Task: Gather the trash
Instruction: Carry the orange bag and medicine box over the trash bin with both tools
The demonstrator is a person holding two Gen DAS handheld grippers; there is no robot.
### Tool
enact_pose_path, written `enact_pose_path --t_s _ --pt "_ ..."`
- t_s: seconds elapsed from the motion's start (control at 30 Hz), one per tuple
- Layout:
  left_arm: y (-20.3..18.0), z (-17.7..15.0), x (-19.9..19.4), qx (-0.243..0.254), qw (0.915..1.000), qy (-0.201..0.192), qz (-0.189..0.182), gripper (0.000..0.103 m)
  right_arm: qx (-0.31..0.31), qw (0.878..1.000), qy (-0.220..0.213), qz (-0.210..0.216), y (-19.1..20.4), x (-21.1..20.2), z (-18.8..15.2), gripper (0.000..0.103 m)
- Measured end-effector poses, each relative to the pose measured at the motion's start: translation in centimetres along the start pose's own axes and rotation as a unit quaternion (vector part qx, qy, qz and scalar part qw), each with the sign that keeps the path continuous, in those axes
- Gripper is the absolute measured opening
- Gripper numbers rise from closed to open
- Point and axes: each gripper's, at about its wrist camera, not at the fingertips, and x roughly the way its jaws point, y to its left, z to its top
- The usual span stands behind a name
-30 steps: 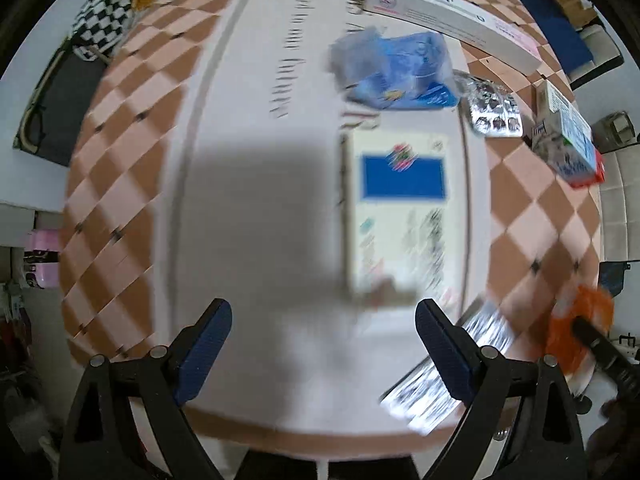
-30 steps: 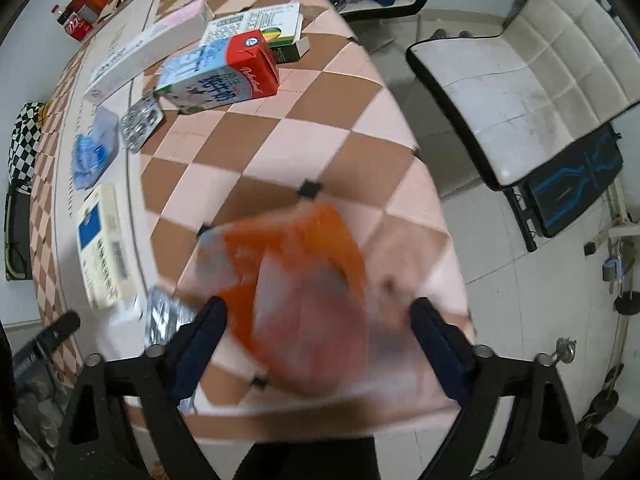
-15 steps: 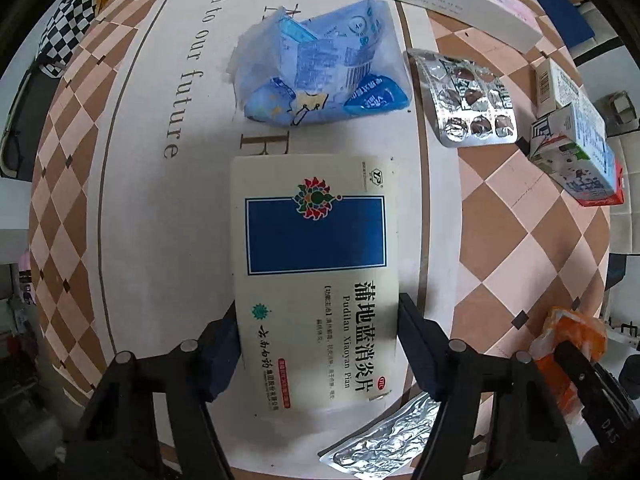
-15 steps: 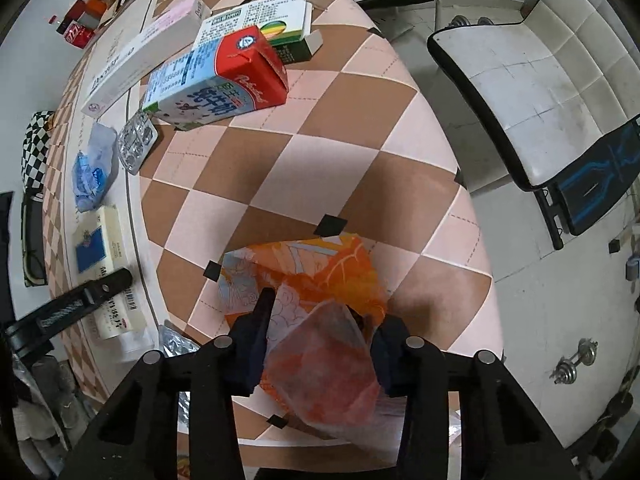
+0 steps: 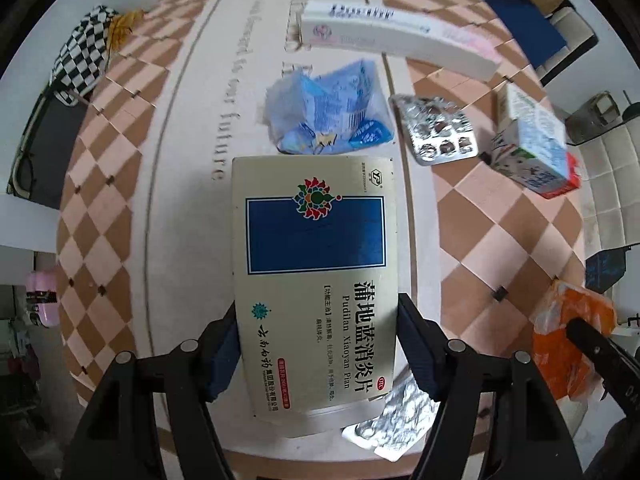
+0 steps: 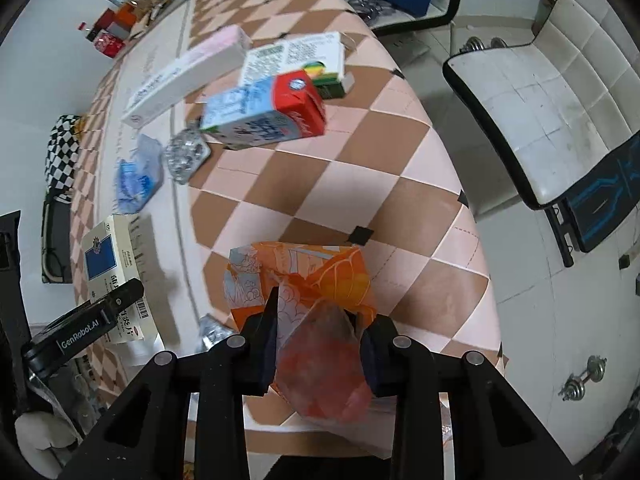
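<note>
While my left gripper (image 5: 316, 354) clamps the box (image 5: 316, 276) and my right gripper (image 6: 320, 344) pinches the orange wrapper (image 6: 304, 280), blue wrapper (image 5: 328, 120), blisters (image 5: 438, 130) and carton (image 6: 264, 118) remain uncollected.

Checkered tabletop (image 6: 360, 168); white padded chair (image 6: 532, 112); pale tiled floor (image 6: 560, 320).

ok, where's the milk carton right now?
Left wrist view: milk carton lies on its side at the table's right edge, beside the blister pack, untouched by either gripper.
</note>
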Motion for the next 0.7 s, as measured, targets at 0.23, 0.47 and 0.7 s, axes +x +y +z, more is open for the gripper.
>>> enact_pose_path --t_s 0.23,0.47,0.7 --pt "2.2 -4.2 -5.8 0.019 0.9985 -0.048 -0.018 0.068 -0.012 0.999 -0.033 0.017 2.2 -4.2 -4.4 0.034" --pt "6.3 -11.5 -9.0 0.035 0.9947 -0.078 -0.055 0.068 -0.003 0.997 -0.066 0.035 4.5 -7.5 -13.1 0.034" --pt "10.4 -20.5 -8.8 0.047 0.9930 -0.054 -0.094 0.068 0.027 0.998 -0.048 0.041 5.8 -6.4 -25.8 0.034"
